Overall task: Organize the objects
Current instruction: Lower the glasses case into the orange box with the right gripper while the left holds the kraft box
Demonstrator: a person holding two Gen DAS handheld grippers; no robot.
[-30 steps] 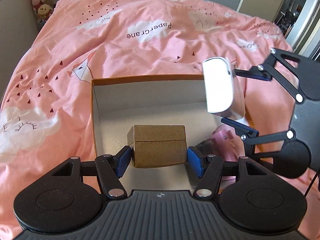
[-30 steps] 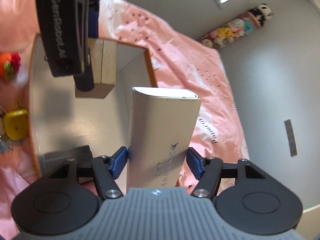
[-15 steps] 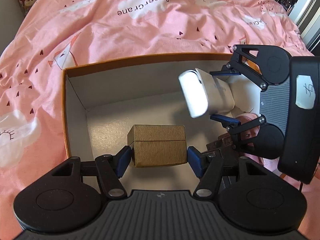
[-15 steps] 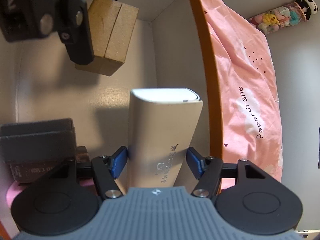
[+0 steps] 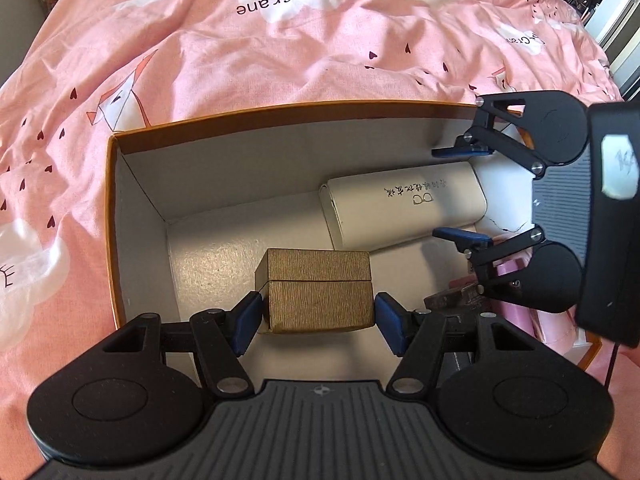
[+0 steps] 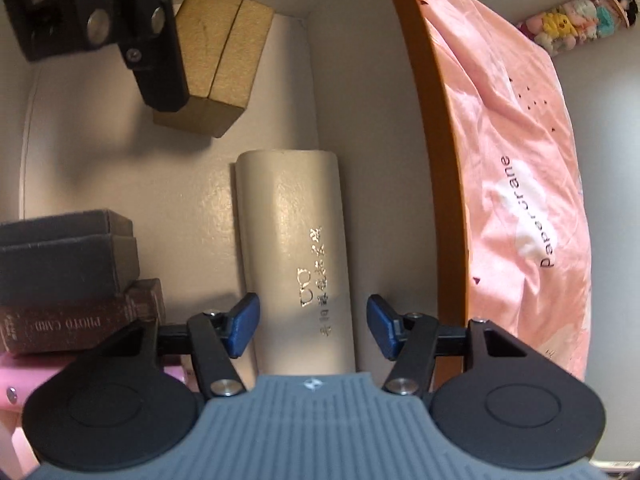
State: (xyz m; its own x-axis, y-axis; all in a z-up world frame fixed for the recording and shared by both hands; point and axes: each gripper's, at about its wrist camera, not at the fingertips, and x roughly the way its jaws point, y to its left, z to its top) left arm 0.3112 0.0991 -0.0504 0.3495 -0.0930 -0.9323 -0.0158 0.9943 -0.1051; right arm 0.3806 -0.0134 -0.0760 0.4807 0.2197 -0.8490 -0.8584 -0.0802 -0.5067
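An orange-rimmed cardboard box (image 5: 280, 110) (image 6: 440, 160) lies open on a pink duvet. My left gripper (image 5: 316, 316) is shut on a small brown box (image 5: 316, 292) (image 6: 216, 64) and holds it just above the carton's floor, near its left end. A cream glasses case (image 5: 400, 204) (image 6: 296, 240) lies flat on the floor along the far wall. My right gripper (image 6: 312, 328) (image 5: 440, 193) hovers over the case's near end. Its jaws are closing, with the case between them and a gap at each pad.
In the carton's right end a dark grey box (image 6: 60, 256) rests on a brown photo-card box (image 6: 80, 320), with a pink item (image 5: 516, 276) beside them. The pink duvet (image 5: 280, 40) surrounds the carton. Plush toys (image 6: 572, 20) line the wall.
The right gripper came down into the carton, laid the case flat by the far wall and let go of it. The left gripper sank lower with the brown box.
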